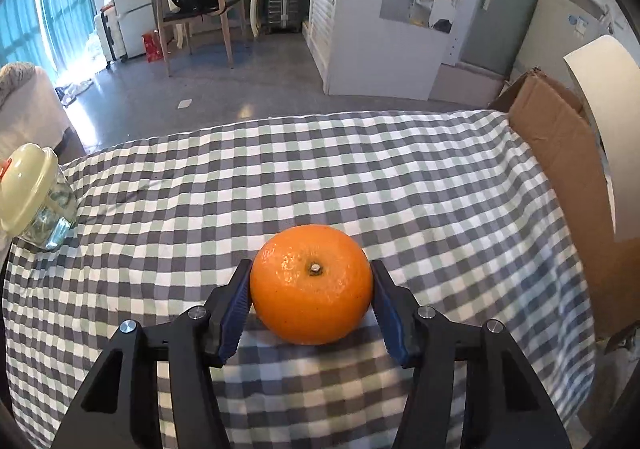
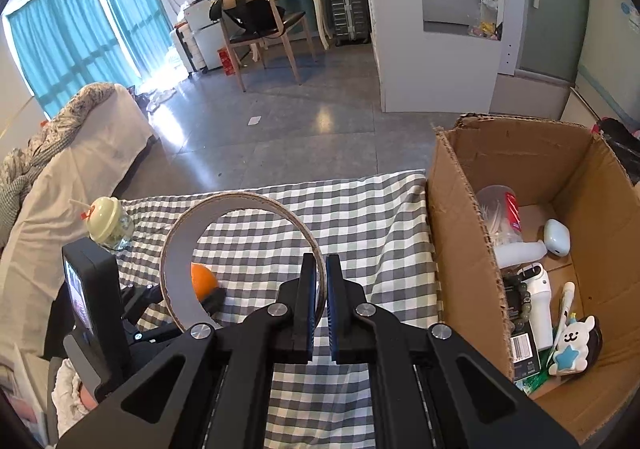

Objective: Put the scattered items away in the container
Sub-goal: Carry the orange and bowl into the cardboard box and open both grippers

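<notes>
My left gripper (image 1: 312, 281) is shut on an orange (image 1: 311, 284), its blue pads pressed on both sides, just above the checked cloth (image 1: 280, 169). The orange also shows in the right wrist view (image 2: 203, 281), seen through a big white tape ring (image 2: 176, 245). My right gripper (image 2: 320, 281) is shut on that ring's rim and holds it upright above the cloth. In the left wrist view the ring (image 1: 604, 97) is at the far right. The open cardboard box (image 2: 452, 209) stands right of the cloth, with several items inside.
A glass jar with a cream lid (image 1: 38, 195) stands at the cloth's left edge, also in the right wrist view (image 2: 108, 223). A sofa with a blanket (image 2: 60, 153) is to the left. Beyond the table lies open floor, with a chair and desk (image 2: 264, 21) further back.
</notes>
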Motion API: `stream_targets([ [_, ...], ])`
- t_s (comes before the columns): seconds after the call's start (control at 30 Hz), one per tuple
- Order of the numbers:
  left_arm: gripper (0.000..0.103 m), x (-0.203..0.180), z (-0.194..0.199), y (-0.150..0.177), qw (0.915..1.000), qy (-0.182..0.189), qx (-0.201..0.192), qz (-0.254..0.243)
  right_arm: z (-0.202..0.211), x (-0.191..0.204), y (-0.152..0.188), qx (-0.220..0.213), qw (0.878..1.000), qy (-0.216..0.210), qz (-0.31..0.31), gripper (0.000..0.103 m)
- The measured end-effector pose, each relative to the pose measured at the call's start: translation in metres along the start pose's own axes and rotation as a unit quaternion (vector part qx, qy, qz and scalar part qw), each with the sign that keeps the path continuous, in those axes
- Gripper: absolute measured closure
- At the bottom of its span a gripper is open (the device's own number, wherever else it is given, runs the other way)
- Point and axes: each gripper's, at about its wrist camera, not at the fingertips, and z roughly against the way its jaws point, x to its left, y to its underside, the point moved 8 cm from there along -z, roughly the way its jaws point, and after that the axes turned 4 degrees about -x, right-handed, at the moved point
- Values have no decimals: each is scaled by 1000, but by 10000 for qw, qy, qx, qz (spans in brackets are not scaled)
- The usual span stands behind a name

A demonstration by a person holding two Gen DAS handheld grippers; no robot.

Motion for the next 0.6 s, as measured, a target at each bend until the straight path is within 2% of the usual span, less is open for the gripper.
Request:
stream_targets([
  [0.17, 45, -23, 32, -19, 9991, 16, -352, -241, 25, -12, -7, -273, 9995, -45, -166, 99],
  [0.3, 45, -61, 71, -48, 9943, 442, -780, -577, 62, -28, -15, -682, 9970, -74, -368, 99],
  [0.43, 45, -120, 105, -75, 9848, 833, -1166, -982, 102, -56, -21, -1052, 9932, 105, -487, 99],
  [0.53, 45, -176, 121, -90, 9737, 1151, -1463, -1315, 126, -91, -19, -1202, 9895, 375, -712, 99],
  [0.6, 45, -210, 125, -92, 9674, 1359, -1524, -1500, 140, -122, -15, -1277, 9857, 654, -881, 99],
])
